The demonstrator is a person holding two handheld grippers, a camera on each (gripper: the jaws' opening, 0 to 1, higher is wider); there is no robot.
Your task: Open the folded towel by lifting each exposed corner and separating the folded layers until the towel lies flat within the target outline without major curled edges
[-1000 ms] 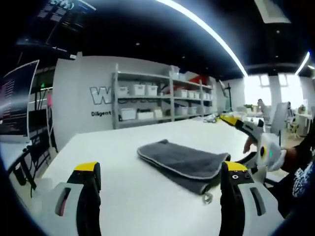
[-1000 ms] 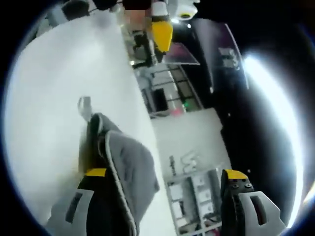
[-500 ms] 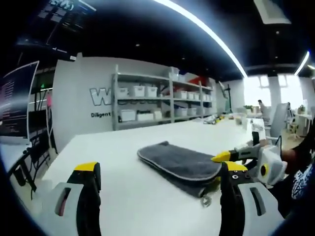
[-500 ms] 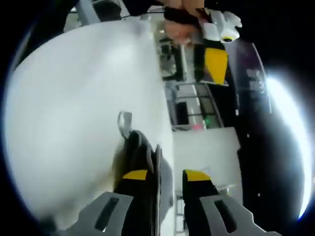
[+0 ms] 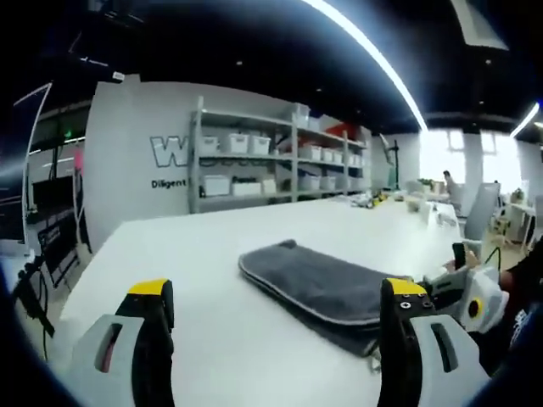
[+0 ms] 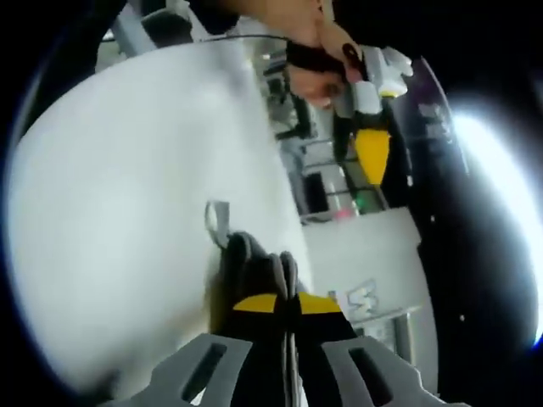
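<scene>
right tool (image 6: 287, 303) clenched on the grey towel's (image 5: 318, 284) near corner on the white surface (image 5: 212, 254); left tool (image 5: 276, 309) released, hovering

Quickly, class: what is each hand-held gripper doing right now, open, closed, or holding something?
Left hand-held gripper: open, jaws wide apart, holding nothing.
Right hand-held gripper: closed on a corner of the grey towel.

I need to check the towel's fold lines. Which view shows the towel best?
The left gripper view: the grey towel lies folded on the white table, nearly its whole outline visible. The right gripper view gives just a bunched corner pinched in the right claw, blurred.
</scene>
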